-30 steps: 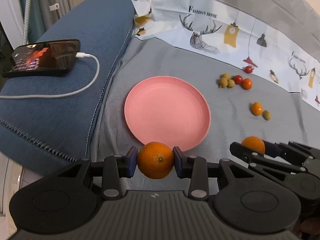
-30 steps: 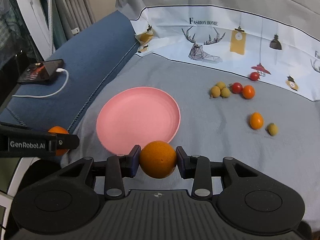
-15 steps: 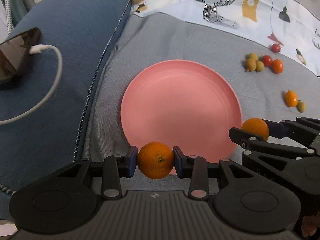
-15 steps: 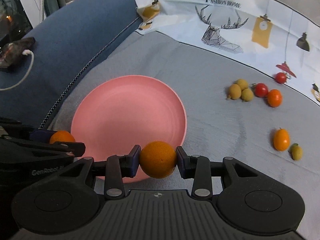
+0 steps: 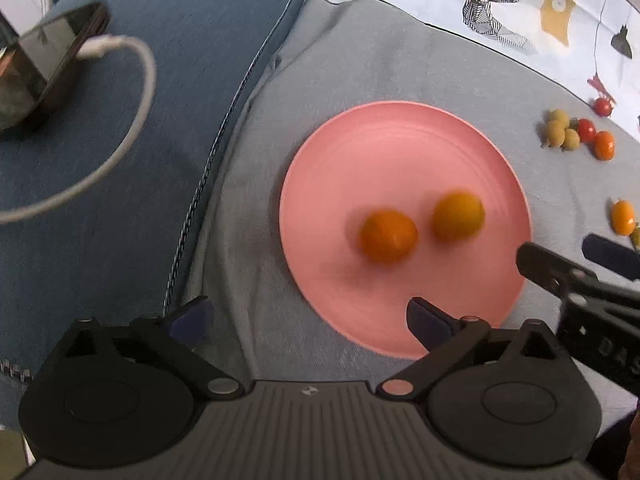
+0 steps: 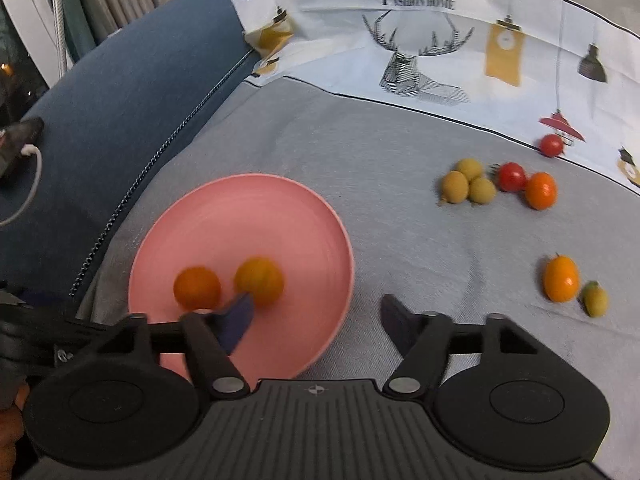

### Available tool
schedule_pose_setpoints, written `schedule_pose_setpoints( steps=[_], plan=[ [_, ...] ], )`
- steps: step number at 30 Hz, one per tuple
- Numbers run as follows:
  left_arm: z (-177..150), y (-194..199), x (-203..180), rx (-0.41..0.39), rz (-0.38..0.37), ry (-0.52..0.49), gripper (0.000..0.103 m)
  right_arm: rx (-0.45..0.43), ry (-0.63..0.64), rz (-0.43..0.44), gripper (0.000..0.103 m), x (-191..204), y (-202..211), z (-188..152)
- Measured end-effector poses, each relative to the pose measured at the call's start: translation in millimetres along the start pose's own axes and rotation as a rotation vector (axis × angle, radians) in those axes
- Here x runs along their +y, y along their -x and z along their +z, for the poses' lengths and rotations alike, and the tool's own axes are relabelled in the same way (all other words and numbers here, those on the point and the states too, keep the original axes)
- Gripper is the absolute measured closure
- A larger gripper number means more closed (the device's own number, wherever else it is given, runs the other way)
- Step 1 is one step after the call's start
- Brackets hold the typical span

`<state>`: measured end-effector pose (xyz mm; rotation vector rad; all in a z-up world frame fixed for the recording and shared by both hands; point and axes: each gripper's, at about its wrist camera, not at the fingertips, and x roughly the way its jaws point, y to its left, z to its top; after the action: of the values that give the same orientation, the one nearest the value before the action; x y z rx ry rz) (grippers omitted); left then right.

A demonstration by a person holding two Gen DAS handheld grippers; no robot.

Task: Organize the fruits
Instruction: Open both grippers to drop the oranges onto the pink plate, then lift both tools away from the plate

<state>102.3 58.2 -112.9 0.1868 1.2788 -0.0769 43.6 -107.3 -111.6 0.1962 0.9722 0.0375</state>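
Two oranges lie side by side on the pink plate (image 5: 400,152), both motion-blurred: a darker one (image 5: 388,235) on the left and a yellower one (image 5: 458,216) on the right. My left gripper (image 5: 308,318) hovers over the plate's near left rim, its jaws opening wide with nothing between them. In the right wrist view the same oranges (image 6: 197,287) (image 6: 260,280) rest on the plate (image 6: 248,216). My right gripper (image 6: 316,320) is over the near right rim, jaws opening and empty. Its left finger (image 6: 236,320) overlaps the yellower orange.
Small fruits lie on the grey cloth to the right: three yellow-green ones (image 6: 466,186), red tomatoes (image 6: 511,176), an orange one (image 6: 541,190), a kumquat (image 6: 561,278). A phone (image 5: 44,80) with a white cable (image 5: 132,120) lies on the blue cushion (image 6: 120,112) at left.
Both grippers came closer to the plate, then opened and let go of their oranges. The two oranges now lie on the plate.
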Motion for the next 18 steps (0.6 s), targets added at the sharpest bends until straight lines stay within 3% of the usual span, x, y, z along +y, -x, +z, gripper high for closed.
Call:
schedule_pose_setpoints(
  steps=[9, 13, 18],
  plan=[
    [-52.9, 44.7, 4.6, -0.01, -0.068, 0.009, 0.0, -0.03, -0.026, -0.025, 0.022, -4.8, 67.9, -53.6],
    [-83.1, 79.0, 1.9, -0.101, -0.052, -0.015, 0.0, -0.094, -0.054, -0.044, 0.016, 5.0, 112.2, -79.6],
    [-115.7, 125.0, 0.8, -0.257, -0.031, -0.038, 0.0, -0.236, -0.024, -0.099, 0.013, 18.5, 165.5, -98.7]
  ],
)
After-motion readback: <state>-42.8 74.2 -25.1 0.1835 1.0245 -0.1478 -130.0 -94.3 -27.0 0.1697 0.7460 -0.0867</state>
